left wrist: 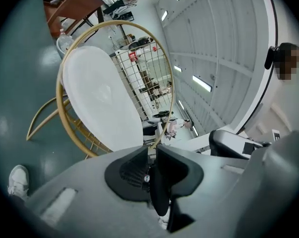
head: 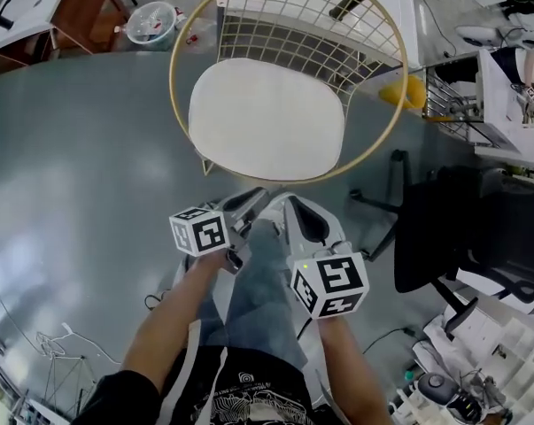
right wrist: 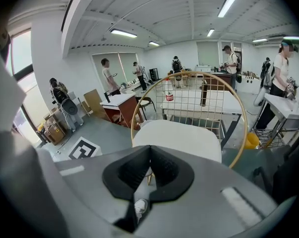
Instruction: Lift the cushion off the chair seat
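A white cushion lies on the seat of a gold wire chair on the grey floor ahead of me. Both grippers hover short of the chair's front edge, above my leg, touching nothing. My left gripper points at the chair, its jaws a narrow gap apart with nothing between them. In the left gripper view the cushion stands tilted beyond the tips. My right gripper has its jaw tips together and empty. In the right gripper view the cushion lies just past them.
A black office chair stands to the right, close to my right arm. A yellow bucket and a wire cart sit behind the chair on the right. A waste bin and a wooden desk lie far left. People stand at the room's back.
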The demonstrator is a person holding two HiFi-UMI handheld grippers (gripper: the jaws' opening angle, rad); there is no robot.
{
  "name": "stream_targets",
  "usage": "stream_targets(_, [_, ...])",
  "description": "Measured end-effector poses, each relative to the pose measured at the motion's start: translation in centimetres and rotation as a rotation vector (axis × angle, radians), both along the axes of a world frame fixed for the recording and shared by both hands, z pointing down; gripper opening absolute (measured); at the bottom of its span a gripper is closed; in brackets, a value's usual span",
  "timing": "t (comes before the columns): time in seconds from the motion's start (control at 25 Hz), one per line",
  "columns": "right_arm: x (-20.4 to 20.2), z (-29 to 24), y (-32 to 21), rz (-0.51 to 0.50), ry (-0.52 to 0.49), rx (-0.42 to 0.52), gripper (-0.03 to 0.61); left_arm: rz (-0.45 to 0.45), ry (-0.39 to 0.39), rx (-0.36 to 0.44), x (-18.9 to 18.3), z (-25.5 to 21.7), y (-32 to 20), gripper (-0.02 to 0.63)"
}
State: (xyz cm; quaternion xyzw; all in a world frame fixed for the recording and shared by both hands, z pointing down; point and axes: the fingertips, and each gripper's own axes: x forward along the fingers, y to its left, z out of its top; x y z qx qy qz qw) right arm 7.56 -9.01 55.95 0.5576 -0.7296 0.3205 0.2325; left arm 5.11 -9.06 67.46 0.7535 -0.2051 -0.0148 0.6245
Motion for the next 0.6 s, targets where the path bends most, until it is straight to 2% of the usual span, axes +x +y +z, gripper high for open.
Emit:
stream_targets(0.2, [0.3,1.6,-0.2,-0.025,-0.017,-0.023,-0.003,-0.052,-0.025,-0.019,-0.4,2.6,-0.6,0.089])
stream_targets(0.6, [0.7,3.5,-1.0,-0.083,-0.027,-0.050,-0.003,-0.082,-0.052,-0.098,-0.1,7.1,-0.7,0.167])
